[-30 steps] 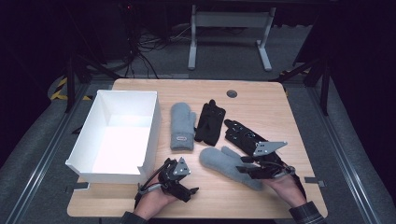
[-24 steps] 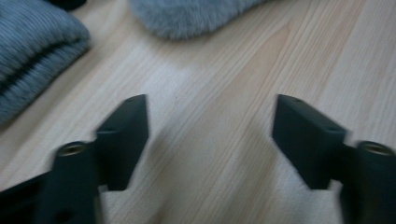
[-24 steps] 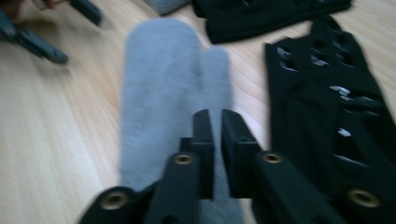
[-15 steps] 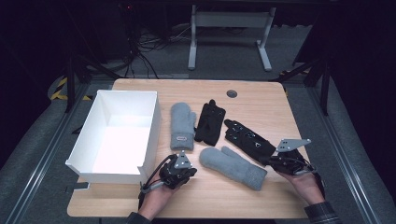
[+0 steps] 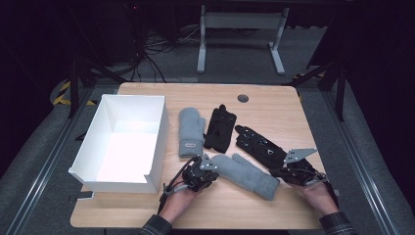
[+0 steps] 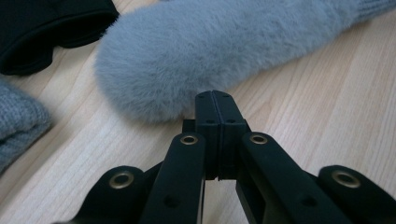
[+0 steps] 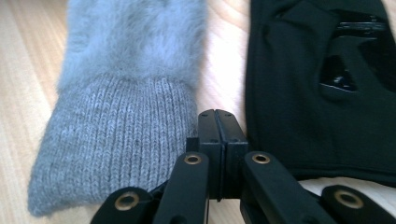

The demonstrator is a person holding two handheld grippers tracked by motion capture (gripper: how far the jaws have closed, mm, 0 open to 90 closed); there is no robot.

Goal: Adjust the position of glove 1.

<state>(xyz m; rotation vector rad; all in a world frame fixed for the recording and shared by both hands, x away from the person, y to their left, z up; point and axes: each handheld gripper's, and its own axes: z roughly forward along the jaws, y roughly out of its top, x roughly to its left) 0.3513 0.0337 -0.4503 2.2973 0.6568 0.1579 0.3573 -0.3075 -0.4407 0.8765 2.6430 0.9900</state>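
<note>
A fluffy grey mitten (image 5: 244,174) lies slantwise near the table's front, its fuzzy tip to the left and its knit cuff to the right. My left gripper (image 5: 213,170) is shut with nothing in it; its tips (image 6: 215,100) rest against the mitten's fuzzy end (image 6: 210,51). My right gripper (image 5: 275,172) is also shut and empty. Its tips (image 7: 217,119) sit on the wood between the mitten's ribbed cuff (image 7: 121,154) and a black glove (image 7: 322,93). That black glove (image 5: 259,147) lies just behind the mitten.
A white open box (image 5: 156,142) stands at the left of the wooden table (image 5: 274,107). A second grey mitten (image 5: 191,131) and another black glove (image 5: 220,128) lie side by side in the middle. A dark round hole (image 5: 242,98) is near the far edge.
My left gripper has moved away from the front edge and rightward to the fluffy mitten's tip. My right gripper has shifted right, off the mitten's cuff end.
</note>
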